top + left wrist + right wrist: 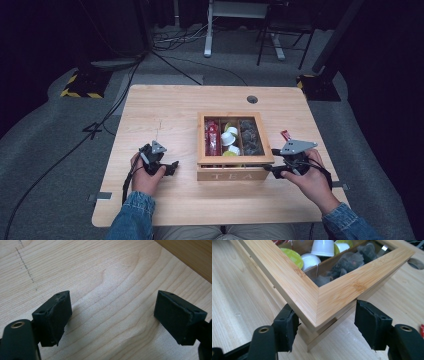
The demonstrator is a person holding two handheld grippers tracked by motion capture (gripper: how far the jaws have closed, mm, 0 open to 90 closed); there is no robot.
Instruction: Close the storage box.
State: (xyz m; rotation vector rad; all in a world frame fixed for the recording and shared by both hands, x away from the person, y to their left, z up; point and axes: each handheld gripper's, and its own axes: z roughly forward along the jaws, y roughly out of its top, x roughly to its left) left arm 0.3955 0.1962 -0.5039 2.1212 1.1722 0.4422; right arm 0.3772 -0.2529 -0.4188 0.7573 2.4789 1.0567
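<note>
A wooden tea box (235, 172) marked TEA stands in the middle of the table, its glass-paned lid (332, 295) lying almost flat on it. Through the pane I see red packets (212, 137), white and green capsules (230, 139) and dark tea bags (250, 137). My right gripper (271, 160) is at the box's near right corner. In the right gripper view its jaws straddle that lid corner, one pad (287, 325) beside each edge, with no clear squeeze. My left gripper (170, 166) rests left of the box, open over bare wood (112, 315).
A small red packet (285, 134) lies on the table just right of the box. A cable hole (252, 99) sits near the far edge. Bare wood stretches left of the box. Chair and desk legs stand on the floor beyond the table.
</note>
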